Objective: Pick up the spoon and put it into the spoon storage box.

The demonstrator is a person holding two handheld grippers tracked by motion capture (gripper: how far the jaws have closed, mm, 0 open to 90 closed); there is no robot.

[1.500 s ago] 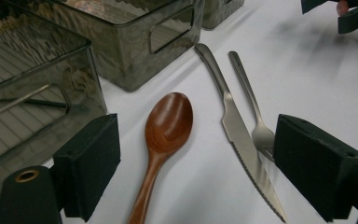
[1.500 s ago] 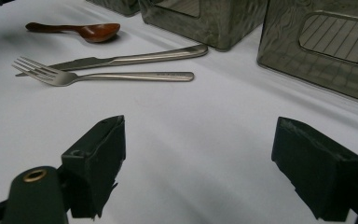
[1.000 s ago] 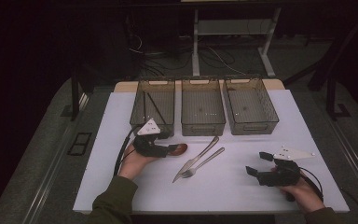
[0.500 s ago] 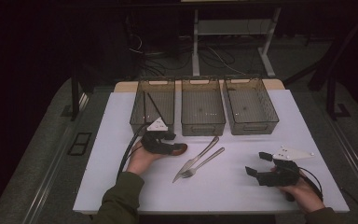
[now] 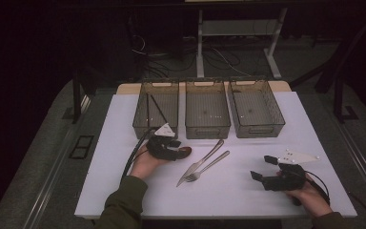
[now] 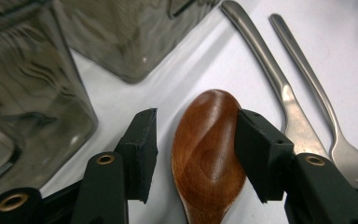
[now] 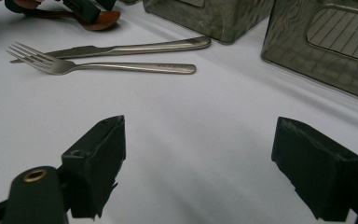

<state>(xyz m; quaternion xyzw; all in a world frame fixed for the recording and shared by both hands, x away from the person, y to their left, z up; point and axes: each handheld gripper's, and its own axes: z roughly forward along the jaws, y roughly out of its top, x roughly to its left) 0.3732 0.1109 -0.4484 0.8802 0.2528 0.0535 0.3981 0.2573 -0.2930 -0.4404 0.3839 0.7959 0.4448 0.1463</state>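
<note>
The left gripper (image 5: 178, 151) sits low over a brown wooden spoon (image 6: 209, 154) that lies flat on the white bench (image 5: 238, 195). The spoon is left of the middle of the bench, just in front of the left bin (image 5: 156, 110). In the left gripper view the round bowl of the spoon is between the two black jaws. The jaws have just been closing in on it. The right jaw touches the side of the spoon. The left jaw is near it, with a thin gap left, so the spoon is not pinched yet.

A metal knife (image 5: 201, 162) and a metal fork (image 5: 207, 166) lie side by side near the middle of the bench, just to the right of the spoon. They lie slanted, with their handles pointing toward the far edge.

Three see-through bins stand in a row along the far edge of the bench. The middle bin (image 5: 207, 110) is between the left bin and the right bin (image 5: 256, 109).

The right gripper (image 5: 263, 168) rests near the front right corner of the bench, held in the person's right hand (image 5: 310, 195). Its jaws are spread wide with only bare bench between them. It is well apart from the fork and knife.
</note>
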